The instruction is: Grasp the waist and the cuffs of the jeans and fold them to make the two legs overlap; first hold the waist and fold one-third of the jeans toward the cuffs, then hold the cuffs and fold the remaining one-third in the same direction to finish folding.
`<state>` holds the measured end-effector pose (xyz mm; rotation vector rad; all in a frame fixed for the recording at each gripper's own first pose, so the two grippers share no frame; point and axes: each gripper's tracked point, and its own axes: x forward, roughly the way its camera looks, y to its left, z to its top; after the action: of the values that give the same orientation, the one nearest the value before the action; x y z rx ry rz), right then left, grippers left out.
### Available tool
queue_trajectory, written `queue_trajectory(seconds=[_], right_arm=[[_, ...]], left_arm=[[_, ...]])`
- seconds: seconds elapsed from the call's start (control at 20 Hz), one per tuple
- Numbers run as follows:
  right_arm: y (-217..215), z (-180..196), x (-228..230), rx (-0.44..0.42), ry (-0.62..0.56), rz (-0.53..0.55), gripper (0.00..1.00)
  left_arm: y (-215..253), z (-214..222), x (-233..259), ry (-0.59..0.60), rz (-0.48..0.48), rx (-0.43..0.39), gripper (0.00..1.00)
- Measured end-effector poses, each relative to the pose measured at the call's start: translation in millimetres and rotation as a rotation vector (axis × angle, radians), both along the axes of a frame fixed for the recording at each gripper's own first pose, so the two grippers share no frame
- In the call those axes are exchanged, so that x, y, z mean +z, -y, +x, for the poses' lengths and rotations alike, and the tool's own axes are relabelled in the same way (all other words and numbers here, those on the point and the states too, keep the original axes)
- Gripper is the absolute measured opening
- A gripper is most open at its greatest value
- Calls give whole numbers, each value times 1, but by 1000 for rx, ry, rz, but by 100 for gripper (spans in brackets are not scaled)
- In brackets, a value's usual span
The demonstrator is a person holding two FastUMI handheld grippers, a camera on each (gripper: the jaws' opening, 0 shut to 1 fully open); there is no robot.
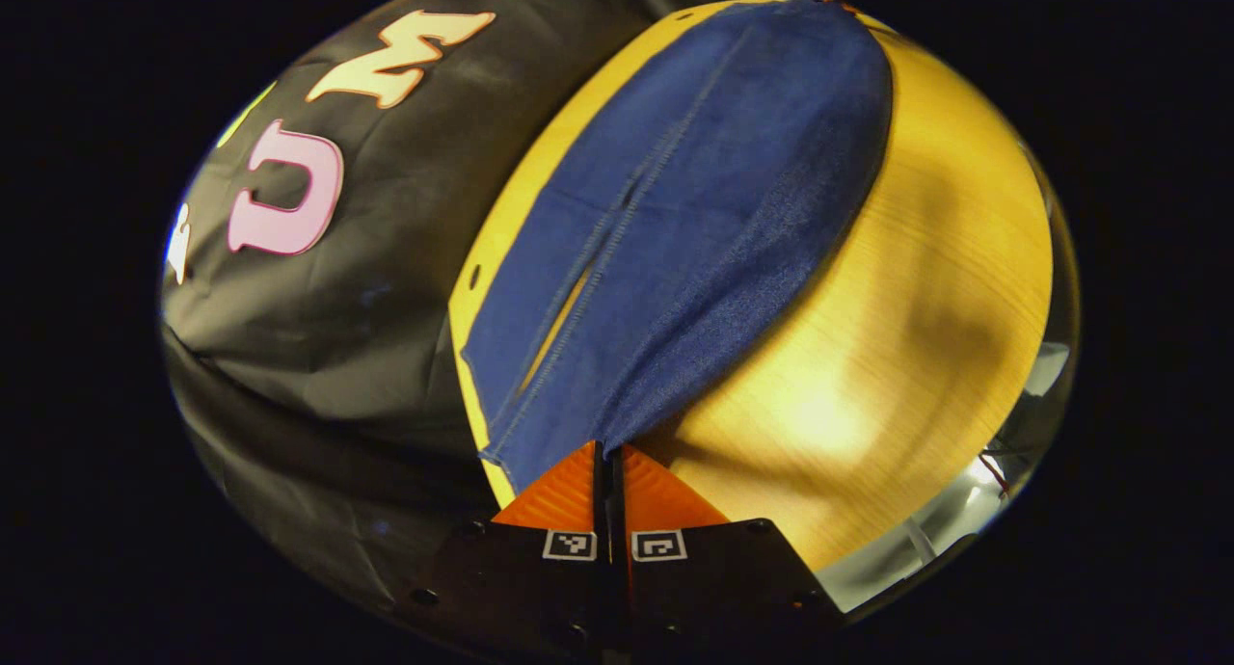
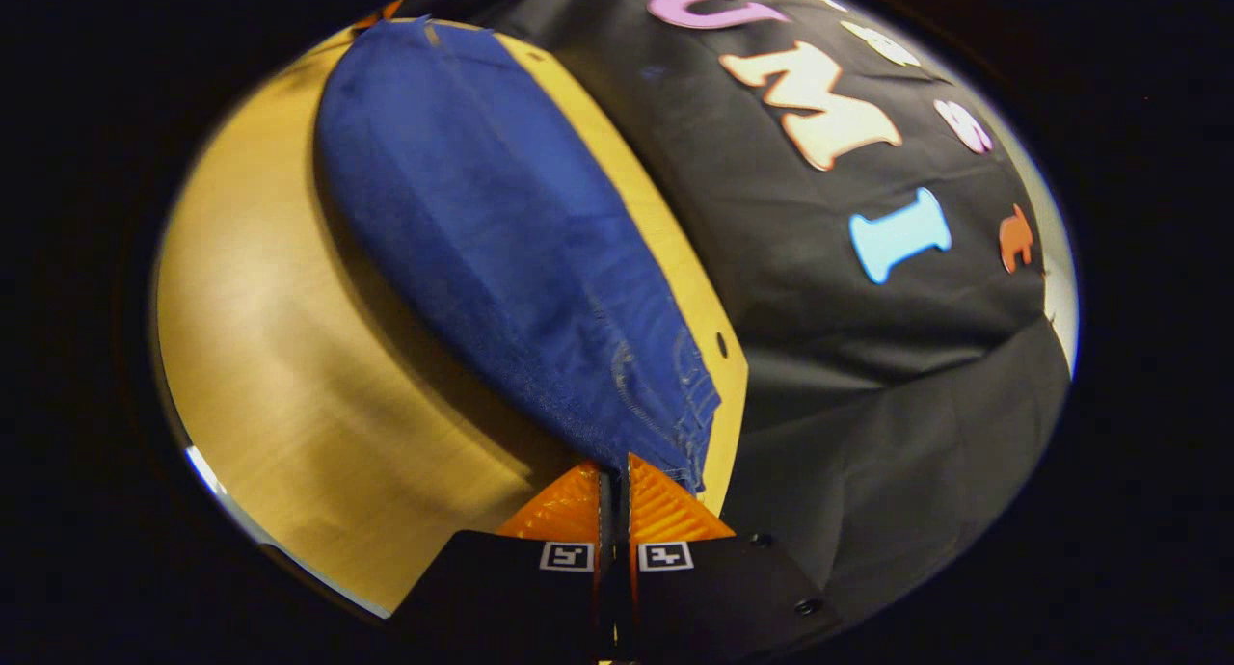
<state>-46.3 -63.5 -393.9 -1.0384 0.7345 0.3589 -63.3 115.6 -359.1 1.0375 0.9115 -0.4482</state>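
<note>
Jeans [image 1: 675, 212] on table [image 1: 925, 289], each hand-held gripper [image 1: 609, 450] [image 2: 614, 465] pinching an end

The jeans [image 1: 675, 222] lie stretched along the table [image 1: 925, 289], close to its edge beside the booth wall [image 1: 386, 289]. The left gripper [image 1: 610, 458] pinches the cloth at one end, the right gripper [image 2: 613, 472] at the opposite end, so the jeans run between them.
</note>
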Motion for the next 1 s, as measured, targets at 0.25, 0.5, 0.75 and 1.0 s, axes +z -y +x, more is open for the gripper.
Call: queue_trajectory(seconds=[0.25,0.5,0.75,1.0], right_arm=[[-13,68,43,-117,167,83,2],[-25,138,51,-195,263,135,3],[-36,198,26,-223,282,165,3],[-55,245,-42,-192,203,197,2]], left_arm=[[1,69,32,118,22,9,0],[11,142,50,194,54,-19,0],[22,197,31,208,100,-66,0],[28,221,-24,159,123,-97,0]])
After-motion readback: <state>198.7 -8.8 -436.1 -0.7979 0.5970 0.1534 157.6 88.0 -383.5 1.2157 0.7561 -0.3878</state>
